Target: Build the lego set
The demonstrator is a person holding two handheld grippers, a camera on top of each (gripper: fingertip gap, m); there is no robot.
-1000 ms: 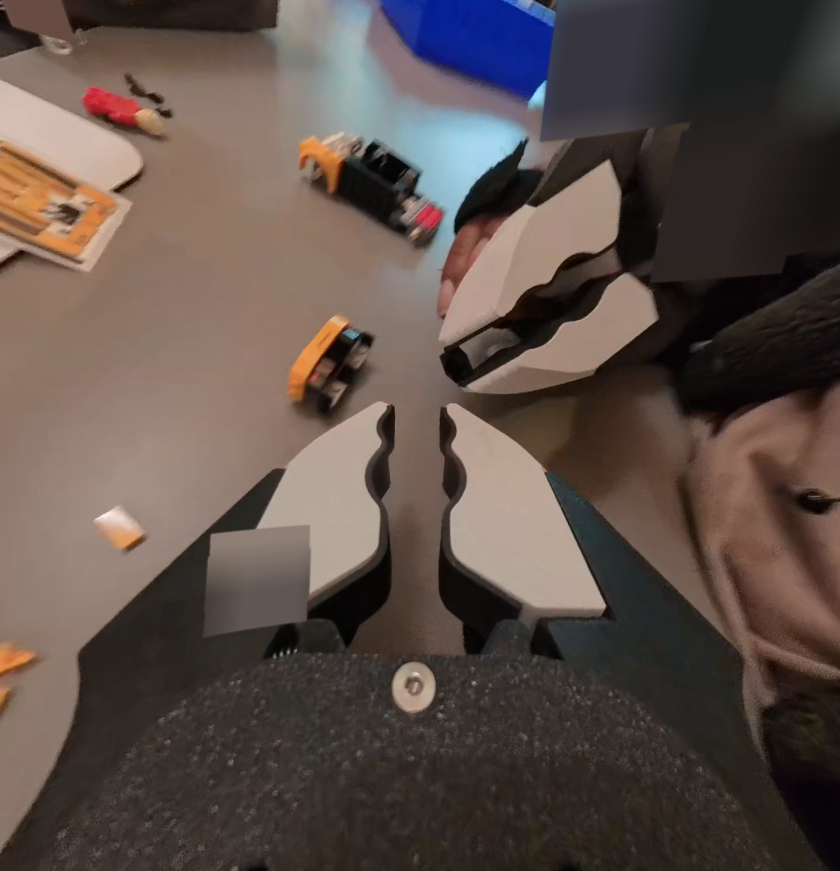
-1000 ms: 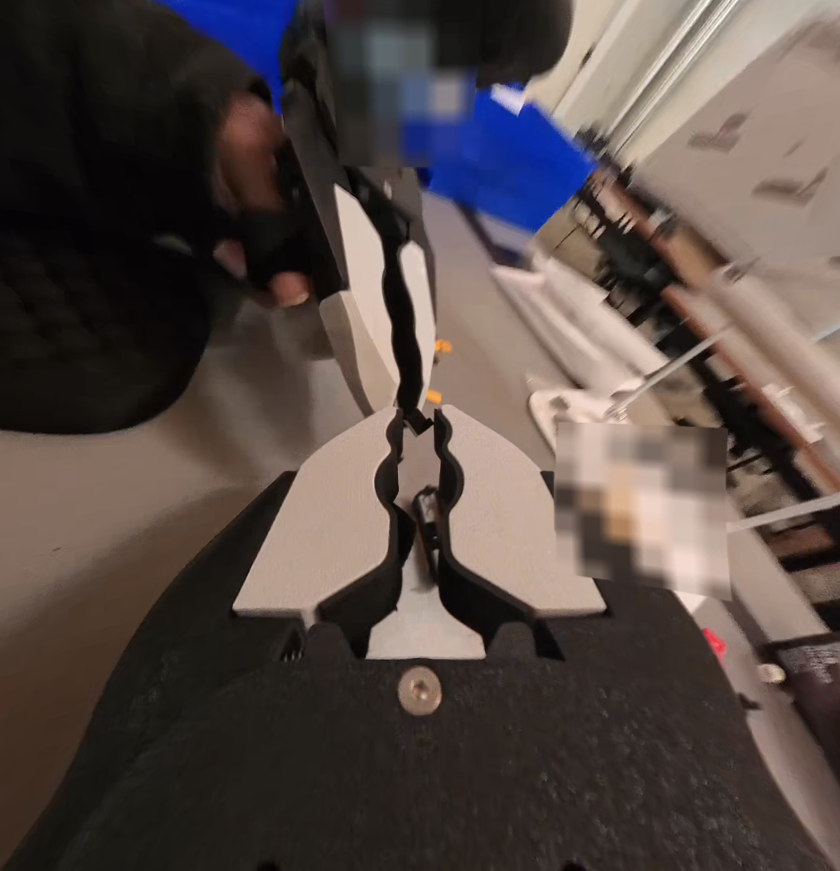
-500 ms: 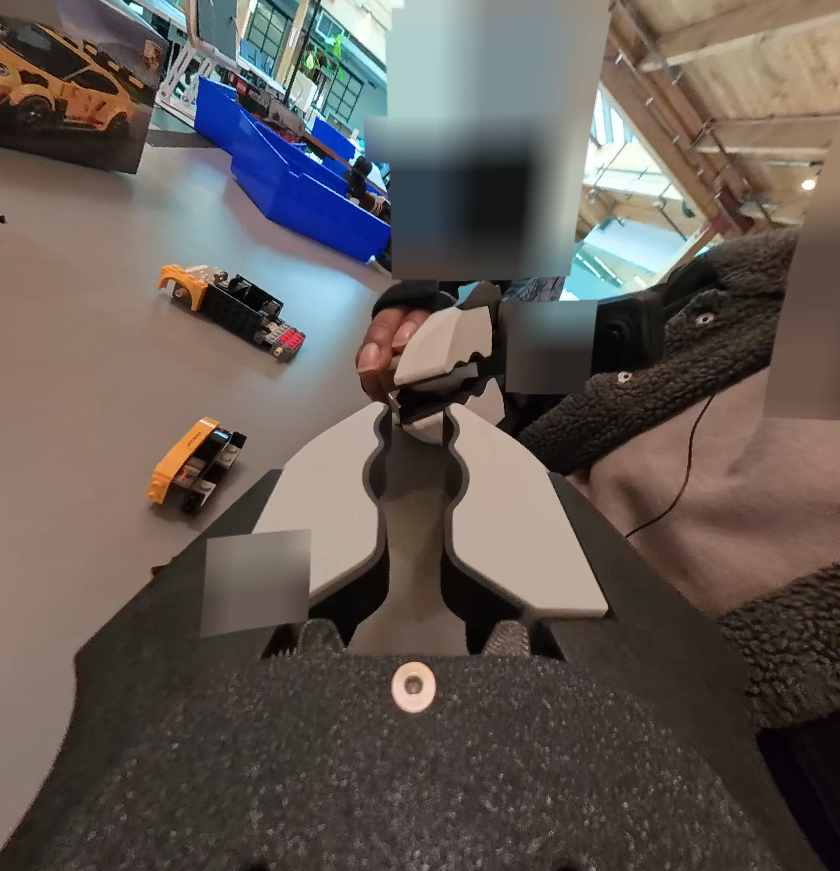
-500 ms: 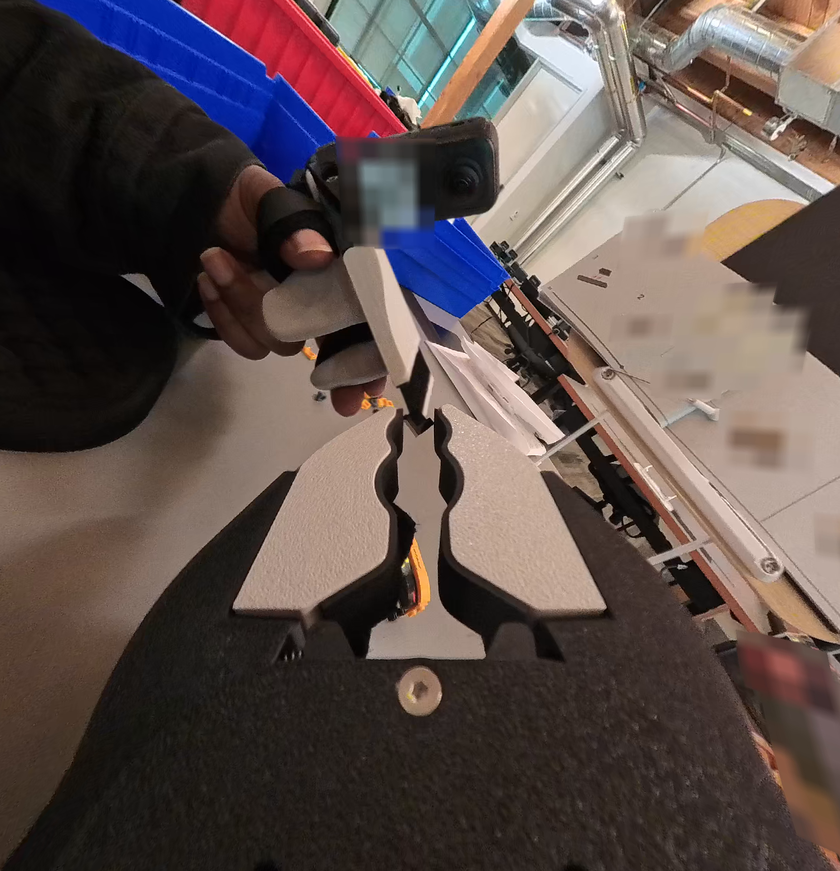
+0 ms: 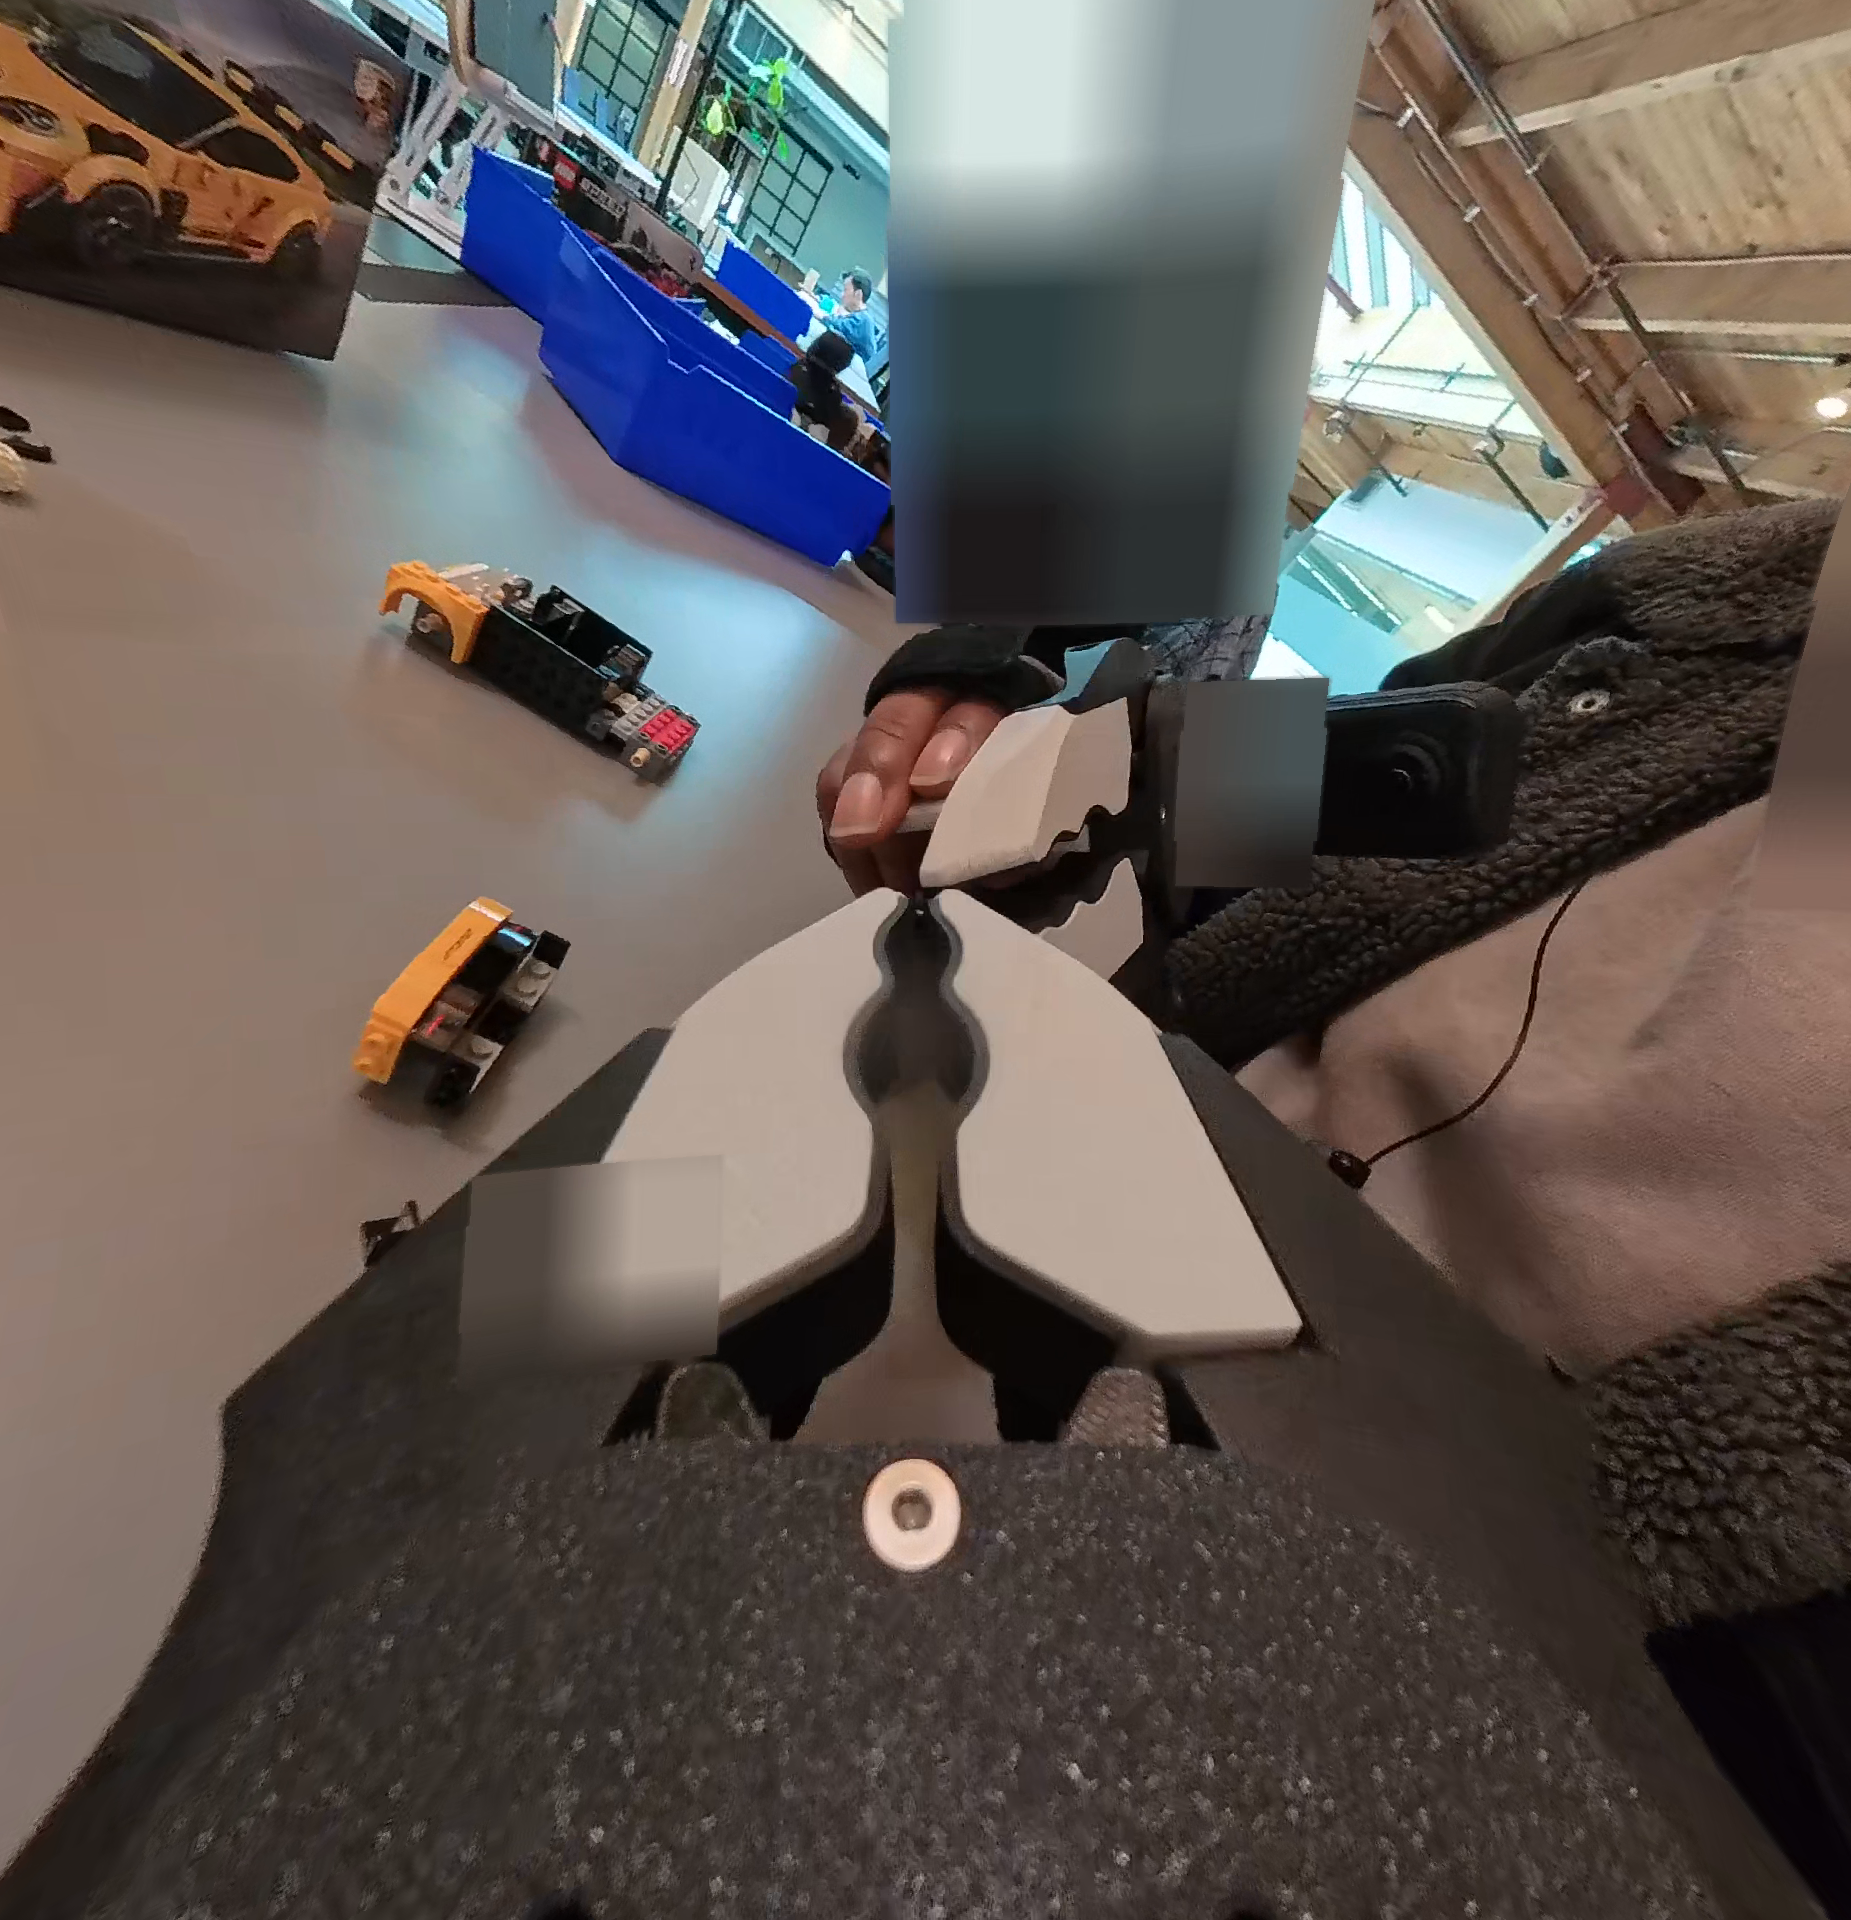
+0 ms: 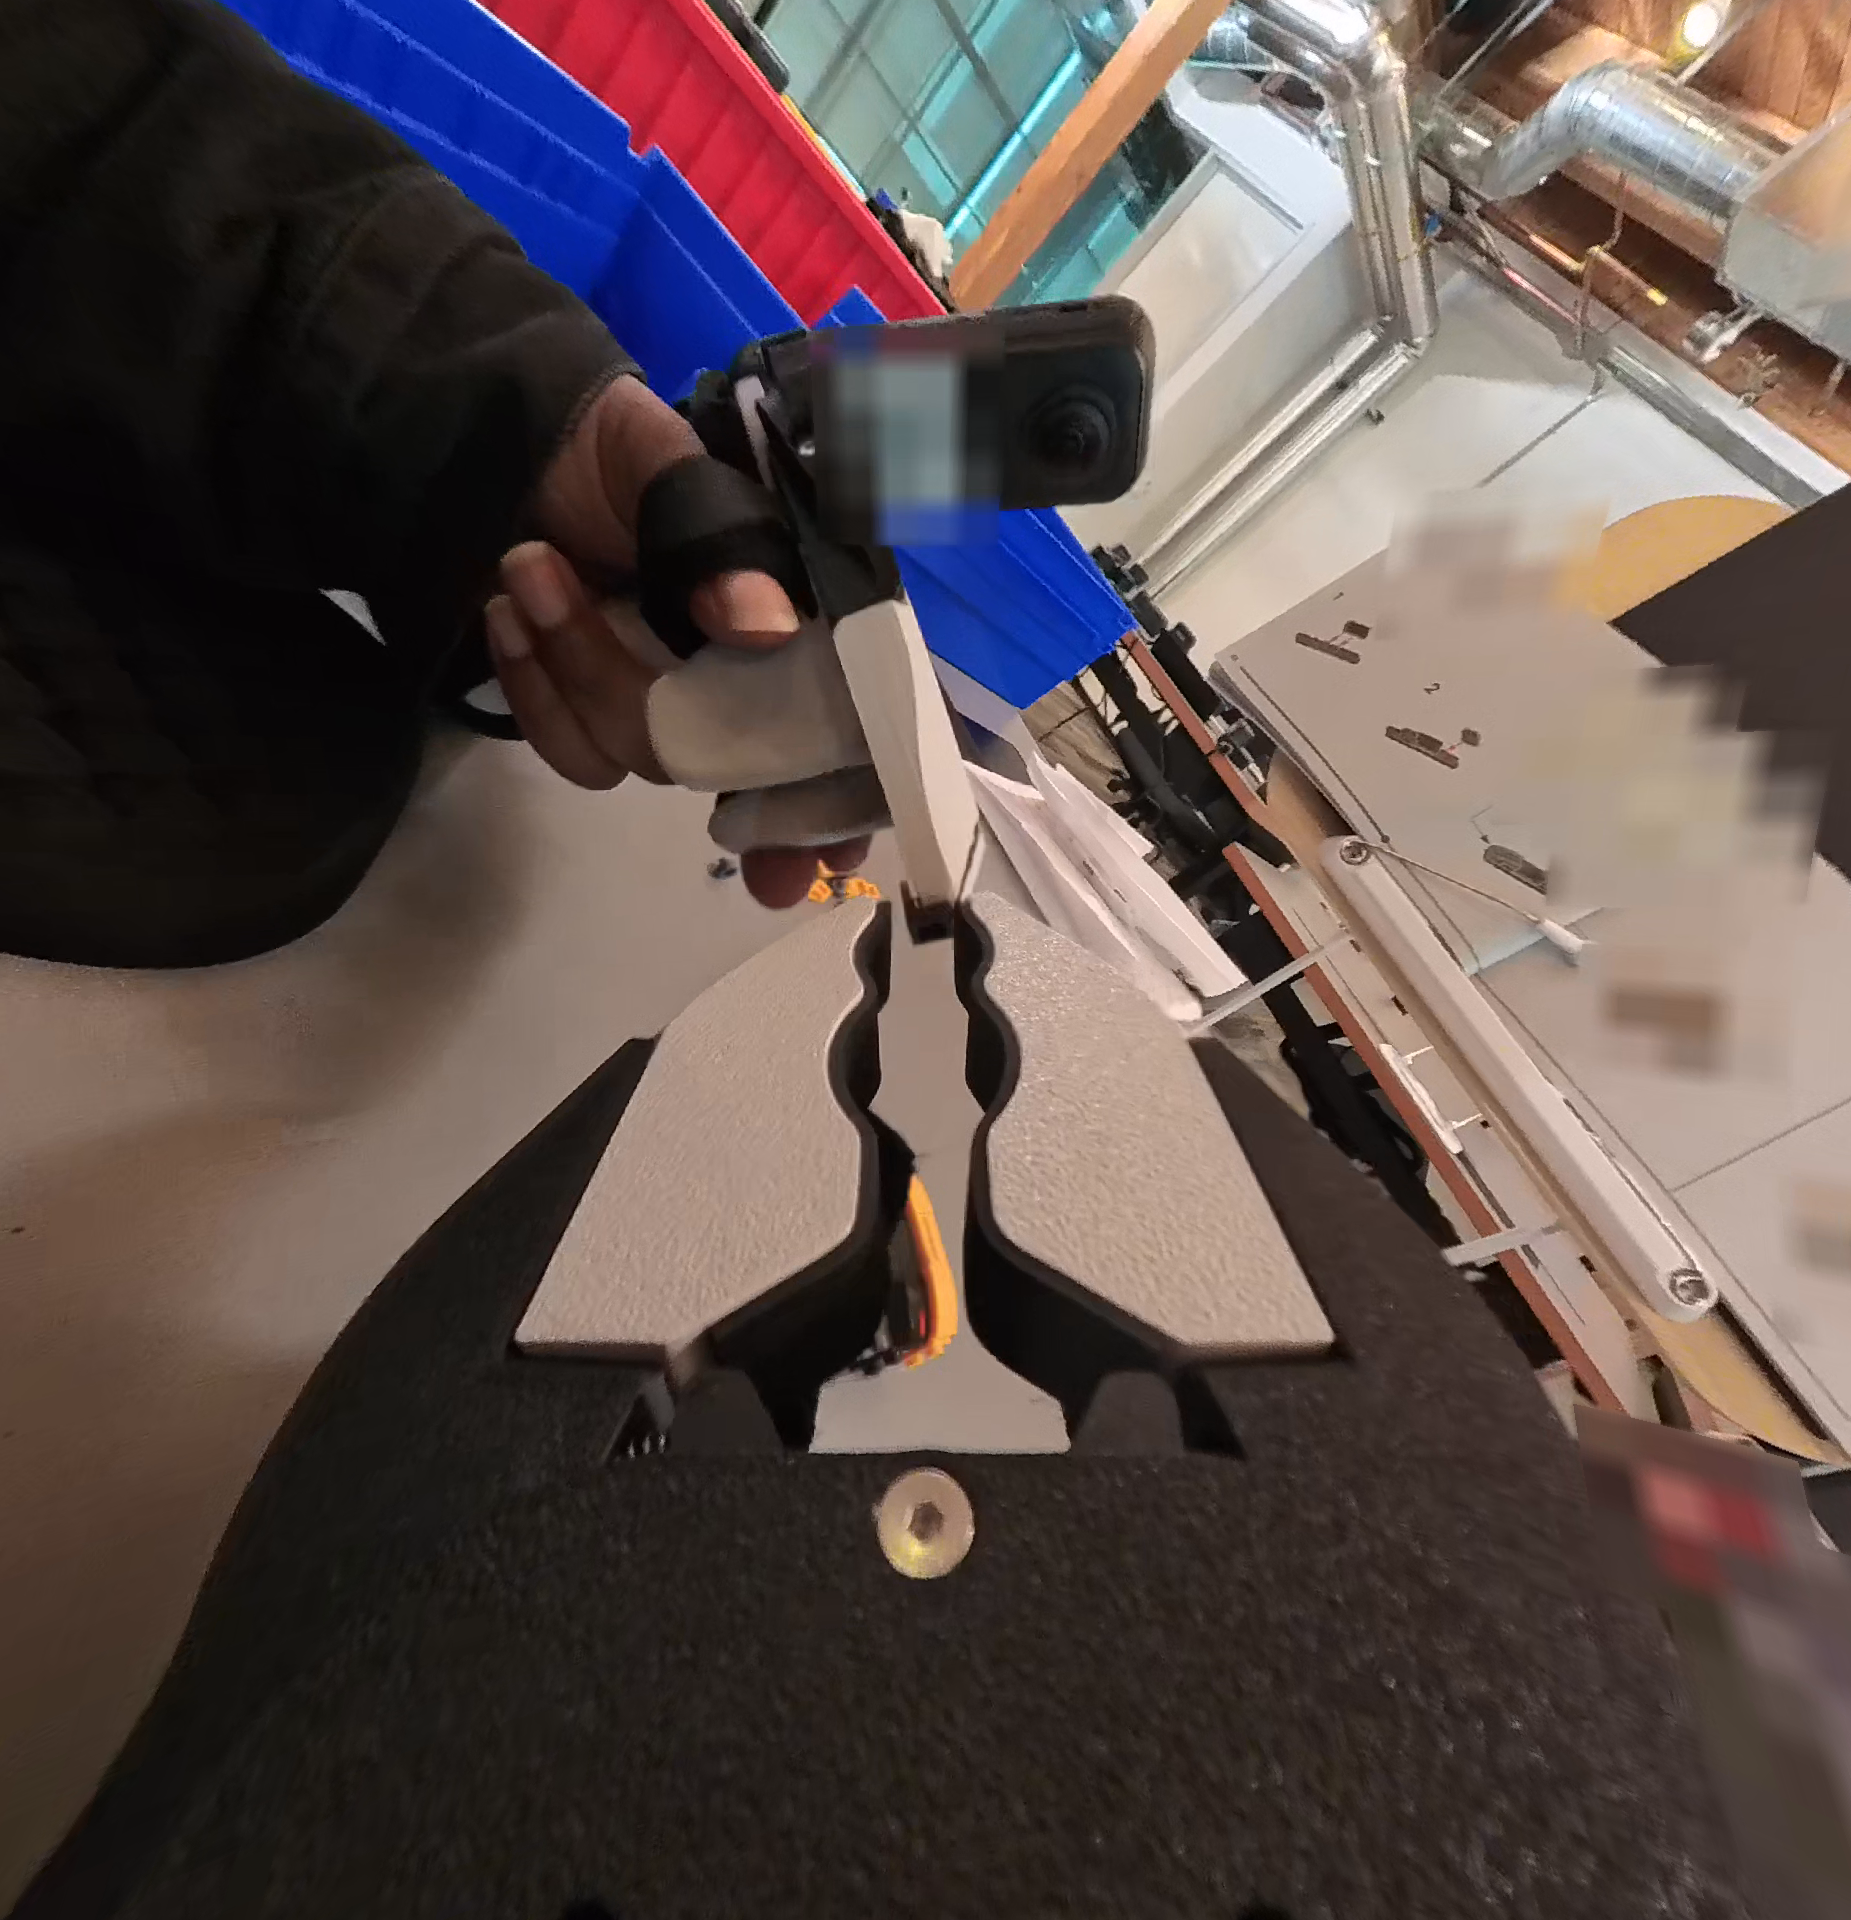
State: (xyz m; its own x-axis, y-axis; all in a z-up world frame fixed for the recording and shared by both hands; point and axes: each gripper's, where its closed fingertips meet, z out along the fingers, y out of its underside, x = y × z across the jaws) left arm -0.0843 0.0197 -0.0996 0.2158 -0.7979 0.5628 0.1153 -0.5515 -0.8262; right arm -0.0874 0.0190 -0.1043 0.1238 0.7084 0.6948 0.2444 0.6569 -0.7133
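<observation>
The left tongs [image 5: 918,914] pinch a tiny black piece [image 6: 926,923] at their tips. The right tongs [image 6: 923,935], narrowly parted, flank it. Two orange-black car sections [image 5: 453,1003] [image 5: 542,660] lie left on the tabletop [image 5: 225,831].

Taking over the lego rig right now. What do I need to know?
Left tool: shut, tips pinching a small black piece.
Right tool: tips on either side of that same piece, both tools raised above the table; cannot tell if it is gripping. An orange and black part shows low in its gap; unclear if held.
On the table: black chassis with an orange fender, and an orange-topped sub-assembly nearer.
Done: those two sub-builds are partly assembled.
Left: settle which tool keeps the small piece, fit it, then likely join the sub-builds.
</observation>
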